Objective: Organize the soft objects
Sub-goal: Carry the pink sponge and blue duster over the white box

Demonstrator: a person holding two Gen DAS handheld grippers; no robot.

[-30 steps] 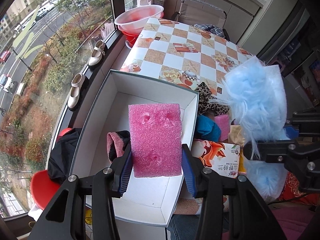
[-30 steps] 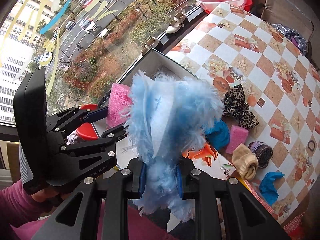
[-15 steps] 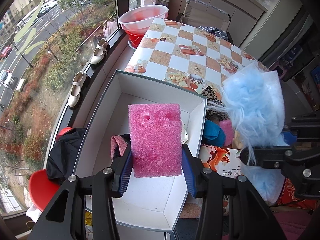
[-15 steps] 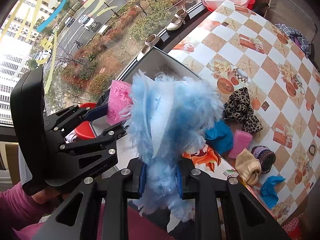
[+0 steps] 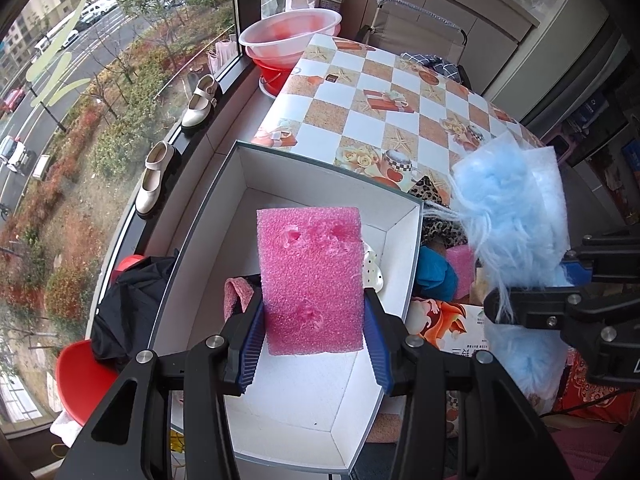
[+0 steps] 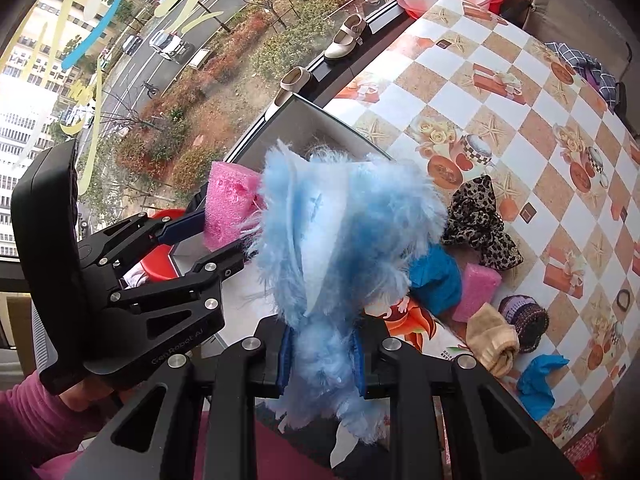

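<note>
My left gripper (image 5: 314, 344) is shut on a pink foam block (image 5: 312, 280) and holds it above the open white box (image 5: 320, 176). A pink-and-black sock (image 5: 236, 292) and a white spotted item (image 5: 372, 272) lie in the box. My right gripper (image 6: 320, 364) is shut on a fluffy light-blue fabric piece (image 6: 340, 248), held up to the right of the box. The left gripper (image 6: 192, 240) also shows in the right wrist view with the foam block (image 6: 228, 208).
On the checked table (image 6: 500, 92) lie a leopard-print cloth (image 6: 480, 224), a blue cloth (image 6: 436, 280), a small pink foam (image 6: 478, 290), a beige sock (image 6: 494, 344), a purple knit item (image 6: 524, 320) and another blue cloth (image 6: 538, 380). A pink basin (image 5: 290, 36) stands at the far end.
Both grippers have risen and drawn back slightly, so more of the box and table shows. Each still holds its object.
</note>
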